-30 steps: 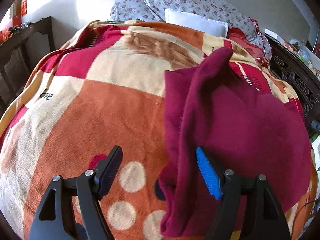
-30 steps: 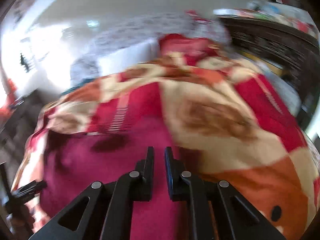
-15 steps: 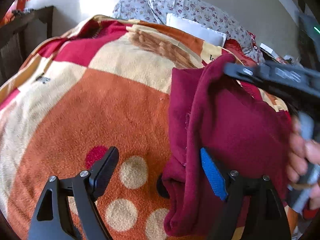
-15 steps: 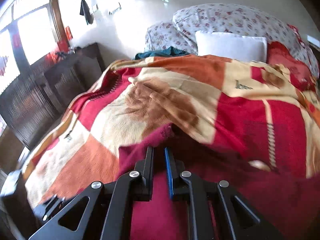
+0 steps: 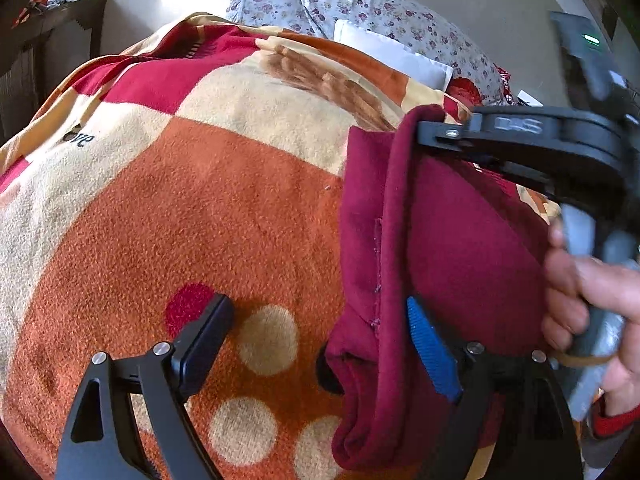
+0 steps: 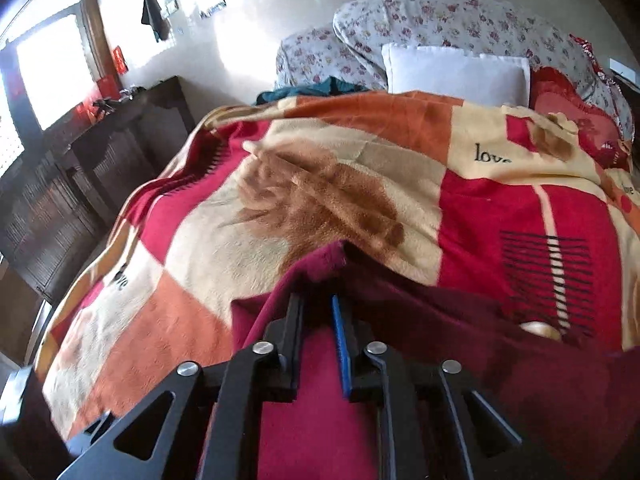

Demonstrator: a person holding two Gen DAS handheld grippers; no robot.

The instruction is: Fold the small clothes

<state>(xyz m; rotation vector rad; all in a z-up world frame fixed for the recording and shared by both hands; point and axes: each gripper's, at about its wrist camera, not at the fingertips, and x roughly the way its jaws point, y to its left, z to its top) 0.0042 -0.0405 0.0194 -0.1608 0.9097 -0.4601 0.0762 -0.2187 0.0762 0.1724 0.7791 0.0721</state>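
Note:
A maroon garment (image 5: 460, 240) lies on the right part of the bed, its left side doubled over into a raised ridge. My left gripper (image 5: 320, 344) hovers low over its near left edge, jaws wide and still opening. That edge lies loose between them, and the blue pad (image 5: 430, 348) rests by the fold. At the far end of the ridge my right gripper (image 5: 424, 132) pinches the cloth, held by a hand (image 5: 580, 300). In the right wrist view the right gripper (image 6: 316, 300) has maroon cloth (image 6: 320, 420) filling the narrow gap as its jaws start opening.
An orange, red and cream fleece blanket (image 5: 200, 200) covers the bed. Floral pillows (image 6: 440, 24) and a white pillow (image 6: 452, 72) lie at the head. Dark wooden furniture (image 6: 80, 184) stands along the left side, below a bright window.
The right gripper swung left across the bed and came into the left wrist view at the garment's far fold. Its jaws have parted slightly. The left jaws have widened a little.

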